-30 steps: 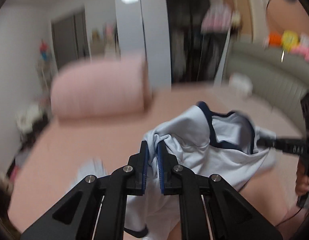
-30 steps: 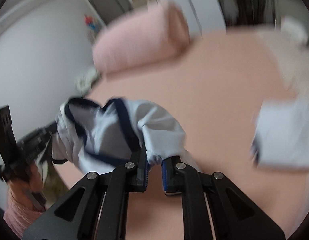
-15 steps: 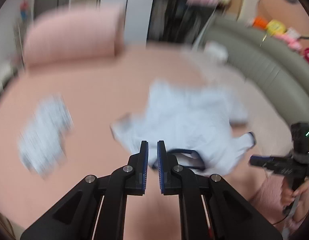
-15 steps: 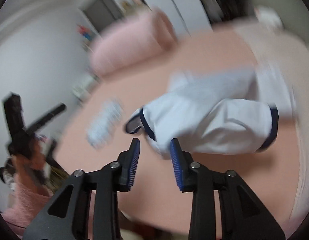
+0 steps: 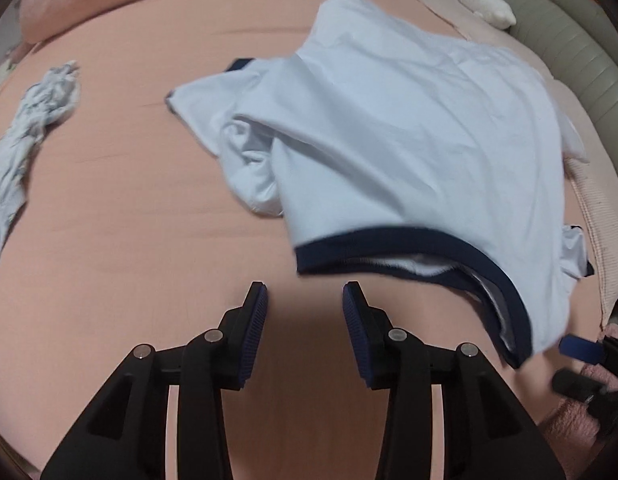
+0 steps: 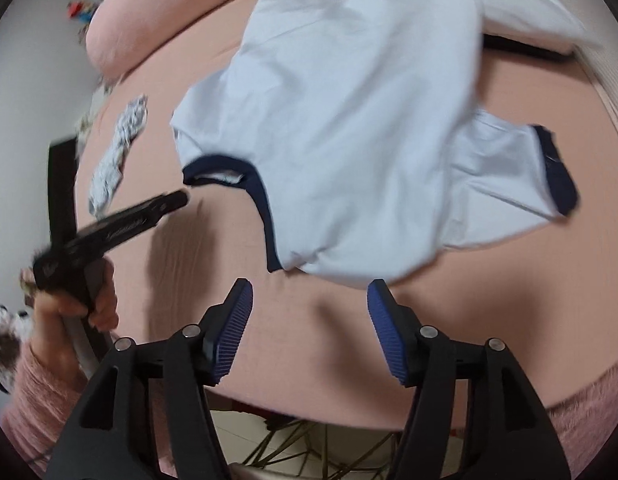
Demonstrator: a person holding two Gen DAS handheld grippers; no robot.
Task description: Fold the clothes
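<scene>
Lying crumpled: t-shirt [image 5: 409, 120] | on bed [image 5: 129, 200] | both claws empty, opening

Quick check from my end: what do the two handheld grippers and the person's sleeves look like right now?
Both the left gripper and right gripper are matte black, angular frames with silver rivets and triangular cutouts. Their fingers carry ribbed blue pads. The sleeve is fuzzy pink knit. No cables clearly show.

Black angular tongs [image 5: 305, 300], ribbed blue pads [image 6: 235, 330] (silver screws at pivots), fuzzy pink sleeve [image 6: 33, 392]
</scene>
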